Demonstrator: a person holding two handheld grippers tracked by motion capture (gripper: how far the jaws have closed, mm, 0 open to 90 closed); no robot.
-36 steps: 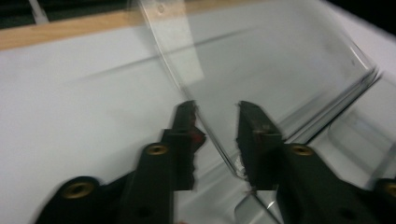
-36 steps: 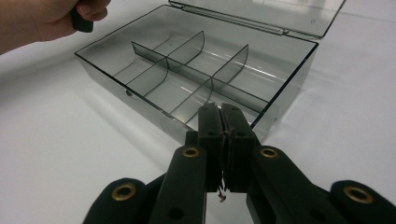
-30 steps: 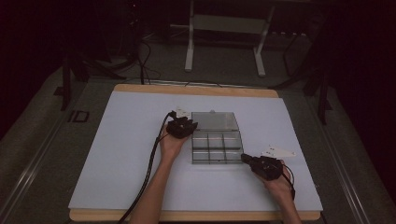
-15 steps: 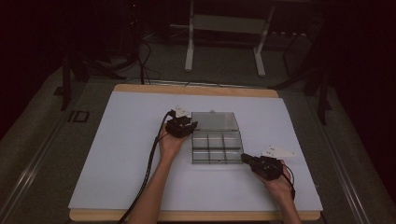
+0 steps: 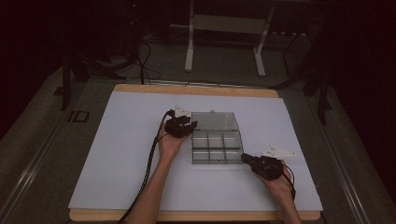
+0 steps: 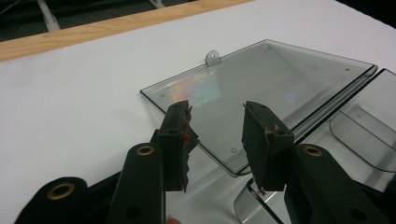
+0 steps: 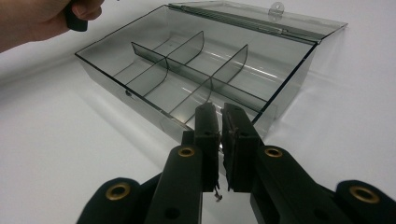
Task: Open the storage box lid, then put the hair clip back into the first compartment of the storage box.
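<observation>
A smoky clear compartment box point(image 5: 216, 147) lies mid-table with its lid point(image 5: 215, 121) folded flat behind it. My left gripper point(image 5: 189, 125) is at the lid's left corner. Its jaws have just been opening and now stand open point(image 6: 215, 109) above the lid point(image 6: 261, 79), with nothing between the pads. My right gripper point(image 5: 243, 157) rests at the box's front right corner. Its jaws point(image 7: 219, 109) are shut to a thin slit just in front of the box wall point(image 7: 140, 100), and I see nothing held in them. The box's compartments point(image 7: 187, 86) look empty.
The white mat point(image 5: 116, 154) covers a wooden tabletop point(image 5: 196, 89). Cables trail from both grippers toward the front edge. A metal stand point(image 5: 224, 28) and dark floor lie beyond the table's far side.
</observation>
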